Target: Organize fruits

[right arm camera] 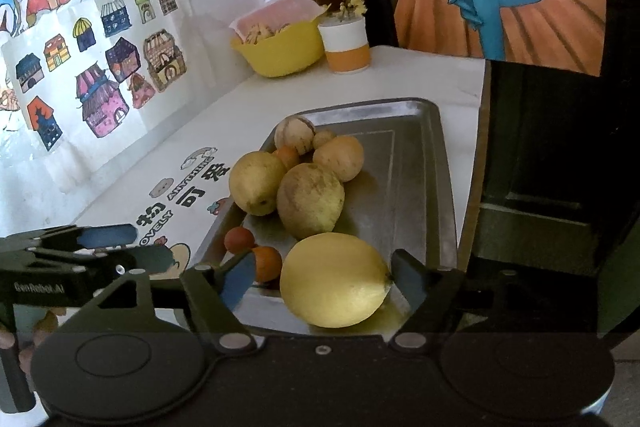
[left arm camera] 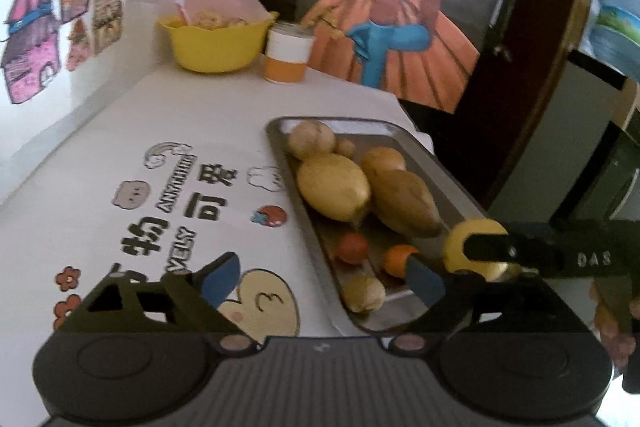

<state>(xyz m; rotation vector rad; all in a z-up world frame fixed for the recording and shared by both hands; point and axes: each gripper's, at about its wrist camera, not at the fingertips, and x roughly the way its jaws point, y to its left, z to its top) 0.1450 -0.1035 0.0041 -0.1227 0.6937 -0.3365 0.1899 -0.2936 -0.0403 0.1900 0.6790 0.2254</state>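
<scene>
The left gripper (left arm camera: 316, 283) hangs spread and empty over the printed table cover (left arm camera: 168, 155), at the near-left corner of the metal tray (left arm camera: 448, 171); its right finger overlaps the tray's near rim, and no fruit lies between its fingers. Just right of it, in the right wrist view, the right gripper (right arm camera: 320, 277) stands spread around the lemon (right arm camera: 335, 279), which sits at the near end of the tray. The left pad stands clear of the rind, while the right pad meets the nippled tip (real contact or only overlap, I cannot tell). The lemon's long axis runs roughly across the gap, finger to finger, so closing would catch it end to end, and the right gripper is plainly the nearer one.

The lemon is smooth, matte yellow and oval. Beyond it lie two dull, speckled yellow-brown fruits (right arm camera: 310, 201), rounded and heavier looking, with a pale round fruit (right arm camera: 294, 134) at the far end. Small glossy orange-red fruits (right arm camera: 267, 263) sit by the left rim (these would roll easily). The tray is brushed steel with a low raised lip.
</scene>
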